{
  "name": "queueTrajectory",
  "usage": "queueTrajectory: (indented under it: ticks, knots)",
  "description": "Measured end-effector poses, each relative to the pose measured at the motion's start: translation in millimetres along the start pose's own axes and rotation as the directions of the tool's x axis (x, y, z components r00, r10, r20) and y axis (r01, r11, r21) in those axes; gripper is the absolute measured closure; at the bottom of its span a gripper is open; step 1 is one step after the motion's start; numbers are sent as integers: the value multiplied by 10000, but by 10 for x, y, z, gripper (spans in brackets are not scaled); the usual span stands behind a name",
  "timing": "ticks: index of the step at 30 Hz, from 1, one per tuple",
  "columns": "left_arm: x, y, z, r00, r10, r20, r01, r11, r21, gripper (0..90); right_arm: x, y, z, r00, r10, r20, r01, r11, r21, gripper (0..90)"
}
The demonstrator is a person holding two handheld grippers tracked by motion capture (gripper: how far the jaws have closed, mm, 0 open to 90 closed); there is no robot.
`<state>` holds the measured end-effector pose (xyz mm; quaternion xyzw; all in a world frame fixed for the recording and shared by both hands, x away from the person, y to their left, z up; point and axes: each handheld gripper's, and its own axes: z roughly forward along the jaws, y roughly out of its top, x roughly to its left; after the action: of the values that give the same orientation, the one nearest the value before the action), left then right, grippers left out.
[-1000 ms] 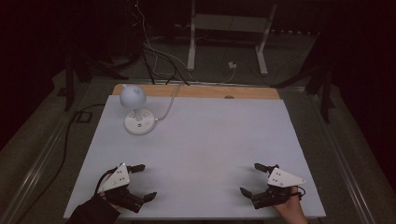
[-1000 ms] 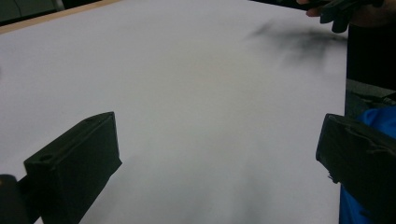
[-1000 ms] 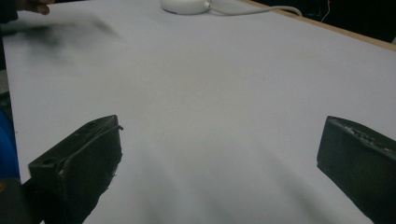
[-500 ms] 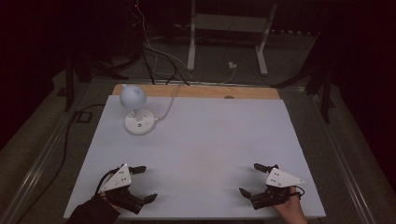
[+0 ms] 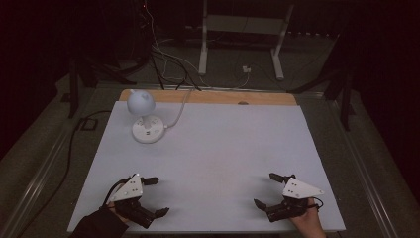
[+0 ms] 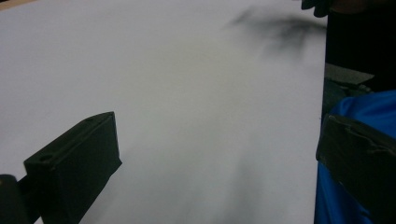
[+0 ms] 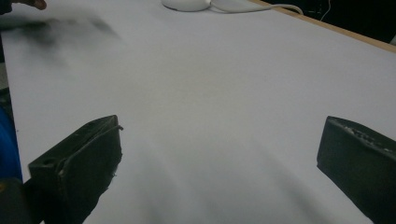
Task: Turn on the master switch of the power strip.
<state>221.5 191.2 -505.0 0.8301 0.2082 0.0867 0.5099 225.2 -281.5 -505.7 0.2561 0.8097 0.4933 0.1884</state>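
Note:
A white desk lamp [image 5: 143, 119] with a round head and a round base stands at the table's far left, its cord running off the back edge. Its base [image 7: 187, 3] shows at the top of the right gripper view. My left gripper [image 5: 157, 197] rests near the front left of the white table [image 5: 218, 148], jaws wide apart, nothing between them; in its own view [image 6: 217, 158] only bare tabletop lies between the jaws. My right gripper [image 5: 266, 190] sits near the front right, also open and empty, as its own view [image 7: 219, 163] confirms.
A wooden strip [image 5: 213, 97] edges the table's far side. Cables [image 5: 168, 59] and a white metal stand [image 5: 242, 29] lie on the dark floor beyond. A blue cloth [image 6: 355, 140] shows past the table's near edge in the left gripper view.

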Motion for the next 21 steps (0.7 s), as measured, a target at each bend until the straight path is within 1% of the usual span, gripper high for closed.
queueTrajectory:
  ticks: [3,7,9,11,17,19,21]
  knots:
    - [-12,33,10,10000,87,24,-88,9999,77,1,1,5,-5,10000,9,31,-8,10000,-61,0]
    - [-12,83,12,9999,135,11,-135,9999,12,1,6,14,-16,10000,12,53,-11,9999,-138,0]
    - [-9,104,15,9999,84,64,-84,10000,-25,1,9,17,-14,10000,9,44,-8,9999,-152,0]
    - [-14,125,23,9998,152,153,-152,9999,5,1,15,23,-16,10000,29,34,-28,9998,-200,0]
    - [-15,198,36,9998,101,187,-99,9999,-80,1,20,28,-17,10000,25,3,-25,9997,-247,0]
    - [-3,212,38,9998,161,143,-160,9999,-61,1,21,29,-17,10000,29,-3,-30,9997,-251,0]
    - [13,222,36,10000,72,57,-71,9999,-115,1,20,30,-17,10000,29,-1,-29,9996,-269,0]
